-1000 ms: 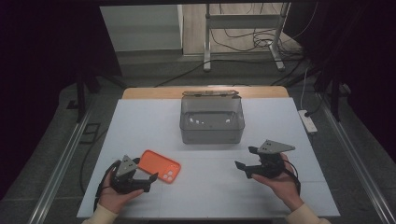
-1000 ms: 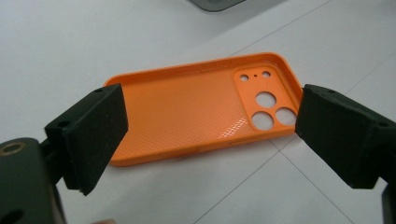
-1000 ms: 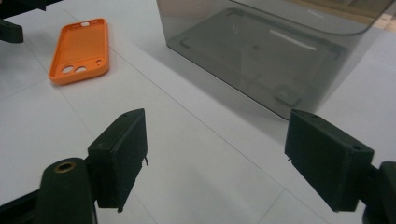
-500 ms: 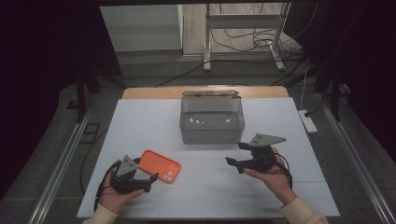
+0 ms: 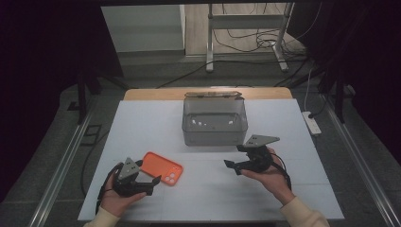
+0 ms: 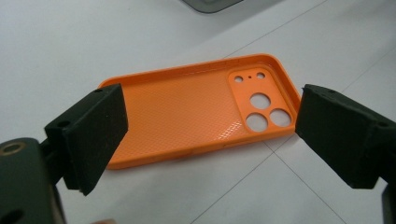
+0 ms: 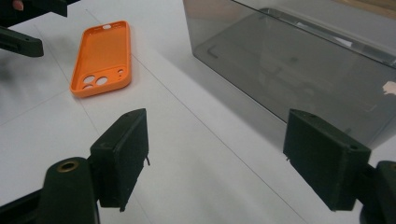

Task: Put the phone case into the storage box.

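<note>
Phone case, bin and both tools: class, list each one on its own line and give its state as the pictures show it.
Orange phone case: lying flat on the table, hollow side up, ungripped.
Grey bin: upright, open-topped, nothing visible inside.
Left tool: open, jaws either side of the case without touching it.
Right tool: open, holding nothing, beside the bin.

Bright lit table, dark surroundings, soft close-ups
</note>
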`<state>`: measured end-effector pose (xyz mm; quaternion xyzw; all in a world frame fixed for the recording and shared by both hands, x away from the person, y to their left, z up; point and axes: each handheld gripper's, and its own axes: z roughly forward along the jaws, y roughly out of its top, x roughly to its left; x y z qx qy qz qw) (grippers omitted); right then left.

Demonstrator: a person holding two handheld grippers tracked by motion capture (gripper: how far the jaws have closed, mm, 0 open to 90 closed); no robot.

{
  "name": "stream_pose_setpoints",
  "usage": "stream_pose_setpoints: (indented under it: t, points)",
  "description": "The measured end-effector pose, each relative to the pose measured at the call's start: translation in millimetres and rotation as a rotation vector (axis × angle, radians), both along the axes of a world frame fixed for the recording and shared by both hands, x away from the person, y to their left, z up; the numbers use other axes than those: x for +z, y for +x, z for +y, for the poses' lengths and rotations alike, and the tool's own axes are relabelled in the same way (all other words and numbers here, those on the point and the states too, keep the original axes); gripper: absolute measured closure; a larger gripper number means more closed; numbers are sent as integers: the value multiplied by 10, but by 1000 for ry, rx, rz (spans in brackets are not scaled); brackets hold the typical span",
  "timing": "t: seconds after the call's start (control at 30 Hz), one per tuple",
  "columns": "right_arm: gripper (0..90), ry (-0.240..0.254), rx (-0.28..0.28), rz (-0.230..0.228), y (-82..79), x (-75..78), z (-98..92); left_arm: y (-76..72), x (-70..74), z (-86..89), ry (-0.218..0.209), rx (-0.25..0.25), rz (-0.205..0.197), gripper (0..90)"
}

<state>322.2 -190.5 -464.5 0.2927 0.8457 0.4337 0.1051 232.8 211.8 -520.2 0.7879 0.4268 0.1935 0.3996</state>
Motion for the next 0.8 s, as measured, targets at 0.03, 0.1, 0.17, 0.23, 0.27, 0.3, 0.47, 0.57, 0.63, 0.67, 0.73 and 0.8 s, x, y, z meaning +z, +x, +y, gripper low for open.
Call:
stream_pose_setpoints:
  t: [0.03,0.1,0.17,0.23,0.27,0.3,0.47,0.57,0.63,0.67,0.73,0.8]
  points:
    - [220,-2,4,1,5,-2,9,2,-1,0,1,-1,0,99]
    - [220,-4,6,3,7,-5,21,4,-5,-2,3,-2,2,99]
    - [220,-10,11,3,10,-10,46,2,-4,-2,3,-3,1,99]
    - [220,-17,20,2,4,-11,87,3,-5,1,3,-1,0,99]
    - [218,-18,23,3,-2,-4,102,3,-6,2,3,2,2,99]
    - [218,-17,26,3,-13,11,119,1,-6,2,0,4,3,99]
    - [218,-30,45,-14,-74,107,208,-4,-9,-9,3,-5,4,99]
    - [218,-34,51,-7,-66,96,249,0,-12,-8,4,-8,5,99]
    - [218,-48,53,0,-46,69,292,-2,-11,-3,3,-7,5,99]
    - [219,-52,61,13,-27,42,335,-5,-7,-1,3,-4,4,99]
    - [218,-54,70,18,-16,23,378,-7,-6,-1,3,-4,3,99]
    - [218,-56,74,19,-16,19,395,-12,-7,-6,5,2,1,99]
